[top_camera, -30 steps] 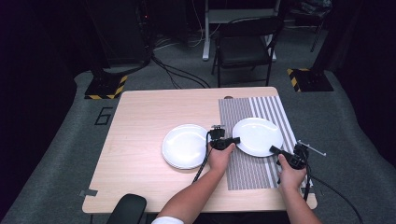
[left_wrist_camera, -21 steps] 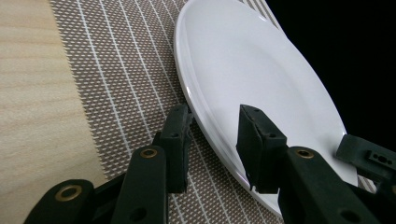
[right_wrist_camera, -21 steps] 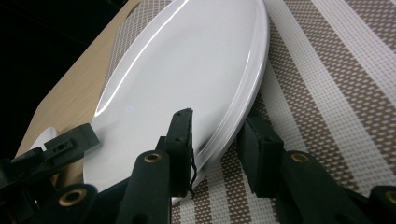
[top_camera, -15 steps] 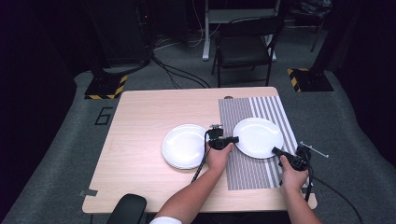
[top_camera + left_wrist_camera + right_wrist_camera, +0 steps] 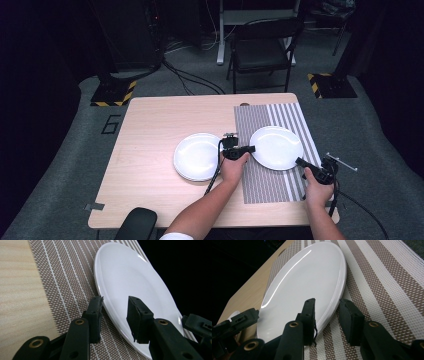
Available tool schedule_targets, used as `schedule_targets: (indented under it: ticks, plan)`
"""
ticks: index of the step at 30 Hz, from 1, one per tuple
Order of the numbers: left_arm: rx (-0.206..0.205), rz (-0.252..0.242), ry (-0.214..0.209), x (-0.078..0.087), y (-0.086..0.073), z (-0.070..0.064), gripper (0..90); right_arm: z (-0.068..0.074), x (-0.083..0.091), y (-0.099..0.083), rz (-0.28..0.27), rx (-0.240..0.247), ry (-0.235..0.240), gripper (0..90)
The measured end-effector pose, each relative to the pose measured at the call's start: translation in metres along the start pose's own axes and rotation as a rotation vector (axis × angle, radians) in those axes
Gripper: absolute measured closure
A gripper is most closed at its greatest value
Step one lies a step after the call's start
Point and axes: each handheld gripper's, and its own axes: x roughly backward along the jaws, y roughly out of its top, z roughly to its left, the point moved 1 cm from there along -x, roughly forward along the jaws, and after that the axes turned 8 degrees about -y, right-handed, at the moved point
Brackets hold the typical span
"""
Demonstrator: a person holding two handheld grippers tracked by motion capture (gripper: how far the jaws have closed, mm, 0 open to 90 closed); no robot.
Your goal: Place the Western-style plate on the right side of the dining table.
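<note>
A white plate (image 5: 276,146) lies flat on the striped placemat (image 5: 265,180) at the right of the tabletop (image 5: 150,125). The left gripper (image 5: 248,149) straddles its left rim with jaws parted, not closed on it. The right gripper (image 5: 301,162) sits at the near right rim, jaws likewise apart around the edge. A second plate (image 5: 196,156) rests just left of the placemat.
</note>
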Motion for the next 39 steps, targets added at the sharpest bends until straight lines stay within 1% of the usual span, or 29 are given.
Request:
schedule_targets:
  ticks: [3, 5, 6, 7, 8, 9, 10, 11, 12, 13, 15, 18, 20, 21, 22, 23, 25, 26, 27, 28, 29, 30, 31, 32, 33, 34, 35, 36, 39]
  plan:
    - [0.009, -0.002, -0.005, 0.001, 0.0, -0.001, 62.7, 0.0, 0.0, -0.001, 0.008, 0.001, 0.006, 63.4]
    - [0.001, -0.005, -0.007, 0.002, 0.0, -0.002, 61.5, 0.0, 0.0, -0.002, 0.009, 0.008, 0.003, 62.4]
    - [0.008, -0.008, -0.009, 0.002, 0.0, -0.002, 61.6, 0.0, 0.001, -0.002, 0.011, 0.008, 0.007, 62.1]
    - [0.003, -0.008, -0.009, 0.003, 0.0, -0.001, 61.6, 0.0, 0.001, -0.002, 0.01, 0.004, 0.008, 61.5]
    - [-0.005, -0.006, -0.011, 0.004, 0.001, -0.001, 61.4, 0.0, 0.002, -0.002, 0.009, 0.006, 0.015, 60.4]
    - [0.007, -0.011, -0.013, 0.005, 0.001, -0.002, 61.1, 0.0, 0.002, -0.002, 0.01, 0.007, 0.021, 58.6]
    - [-0.003, -0.011, -0.015, 0.006, 0.002, 0.0, 60.5, 0.0, 0.002, -0.002, 0.017, 0.005, 0.03, 56.5]
    - [0.011, -0.016, -0.019, 0.007, 0.002, -0.001, 59.0, 0.002, 0.003, -0.003, 0.036, 0.02, 0.047, 55.3]
    - [-0.003, -0.007, -0.019, 0.008, 0.002, 0.0, 59.0, 0.002, 0.003, -0.003, 0.036, 0.02, 0.047, 55.3]
    - [0.003, -0.008, -0.022, 0.01, 0.003, 0.0, 58.2, 0.003, 0.003, -0.003, 0.035, 0.016, 0.049, 54.9]
    - [0.002, -0.011, -0.022, 0.013, 0.004, 0.0, 56.7, 0.006, 0.005, -0.003, 0.03, 0.046, 0.055, 53.8]
    - [-0.017, -0.016, -0.021, 0.018, 0.008, 0.001, 55.4, 0.01, 0.008, -0.003, 0.01, 0.094, 0.056, 52.5]
    - [-0.026, -0.005, -0.021, 0.021, 0.01, 0.001, 55.0, 0.013, 0.01, -0.002, 0.006, 0.108, 0.062, 52.4]
    - [-0.022, -0.006, -0.02, 0.022, 0.01, 0.001, 55.0, 0.014, 0.01, -0.002, 0.003, 0.121, 0.067, 52.4]
    - [-0.031, -0.006, -0.016, 0.023, 0.011, 0.001, 55.0, 0.014, 0.01, -0.002, 0.001, 0.141, 0.07, 52.5]
    - [-0.038, -0.001, -0.016, 0.025, 0.011, 0.002, 55.1, 0.015, 0.01, -0.002, 0.004, 0.143, 0.073, 52.6]
    - [-0.042, -0.015, -0.02, 0.027, 0.013, 0.002, 55.7, 0.02, 0.011, -0.003, 0.006, 0.163, 0.077, 53.4]
    - [-0.033, -0.021, -0.021, 0.028, 0.013, 0.002, 55.9, 0.023, 0.011, -0.003, 0.003, 0.184, 0.083, 53.8]
    - [-0.045, -0.019, -0.023, 0.03, 0.014, 0.002, 55.9, 0.026, 0.011, -0.004, -0.003, 0.209, 0.088, 53.9]
    - [-0.04, -0.022, -0.026, 0.031, 0.015, 0.001, 55.9, 0.03, 0.011, -0.004, -0.002, 0.226, 0.089, 54.0]
    - [-0.055, -0.017, -0.023, 0.033, 0.016, 0.002, 56.0, 0.036, 0.013, -0.005, -0.017, 0.271, 0.084, 54.2]
    - [-0.057, -0.018, -0.021, 0.034, 0.016, 0.002, 56.0, 0.036, 0.013, -0.005, -0.017, 0.271, 0.084, 54.2]
    - [-0.073, -0.015, -0.018, 0.035, 0.017, 0.002, 56.0, 0.041, 0.015, -0.006, -0.033, 0.299, 0.074, 54.5]
    - [-0.064, -0.02, -0.016, 0.037, 0.017, 0.002, 56.0, 0.041, 0.015, -0.006, -0.033, 0.299, 0.074, 54.5]
    - [-0.071, -0.02, -0.012, 0.038, 0.018, 0.002, 56.0, 0.043, 0.015, -0.007, -0.038, 0.31, 0.072, 54.4]
    - [-0.066, -0.027, -0.011, 0.04, 0.018, 0.002, 56.1, 0.045, 0.016, -0.007, -0.036, 0.31, 0.074, 54.4]
    - [-0.077, -0.02, -0.011, 0.041, 0.019, 0.002, 56.1, 0.046, 0.016, -0.007, -0.04, 0.319, 0.08, 54.4]
    - [-0.077, -0.012, -0.01, 0.044, 0.019, 0.002, 56.1, 0.047, 0.016, -0.007, -0.039, 0.319, 0.079, 54.5]
    - [-0.106, -0.017, -0.002, 0.048, 0.02, 0.002, 55.9, 0.05, 0.015, -0.007, -0.035, 0.327, 0.088, 54.5]
